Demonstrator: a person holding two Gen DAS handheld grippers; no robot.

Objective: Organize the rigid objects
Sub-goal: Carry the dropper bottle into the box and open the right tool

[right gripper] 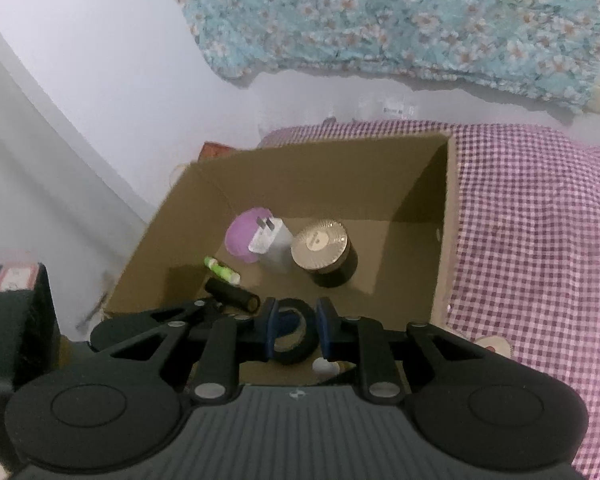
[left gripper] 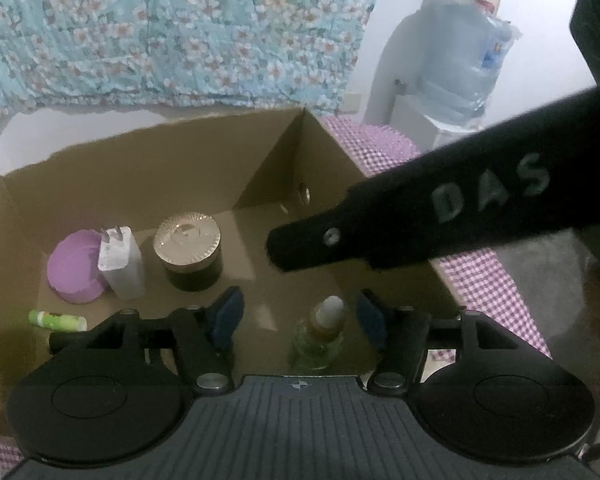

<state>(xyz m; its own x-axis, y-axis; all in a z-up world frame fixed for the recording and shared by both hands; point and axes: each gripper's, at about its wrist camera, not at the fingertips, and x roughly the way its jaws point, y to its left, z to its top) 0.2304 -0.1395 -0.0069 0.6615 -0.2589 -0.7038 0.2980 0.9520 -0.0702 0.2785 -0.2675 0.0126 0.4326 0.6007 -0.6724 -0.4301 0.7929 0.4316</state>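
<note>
Two grippers, left gripper point(left gripper: 298, 320) fingers apart around dropper bottle point(left gripper: 320, 336), right gripper point(right gripper: 298, 330) fingers clamping tape roll point(right gripper: 290, 330)

"DAS" raised on right gripper point(left gripper: 284, 250) arm

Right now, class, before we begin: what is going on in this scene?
A person is packing small items into an open brown cardboard box on a pink checked cloth, one gripper per hand. The left gripper stands open around a small clear glass dropper bottle upright on the box floor, pads apart from it. The right gripper is shut on a black tape roll above the box. Inside already: a purple round container, white plug adapter, gold-lidded dark jar and green tube.
</note>
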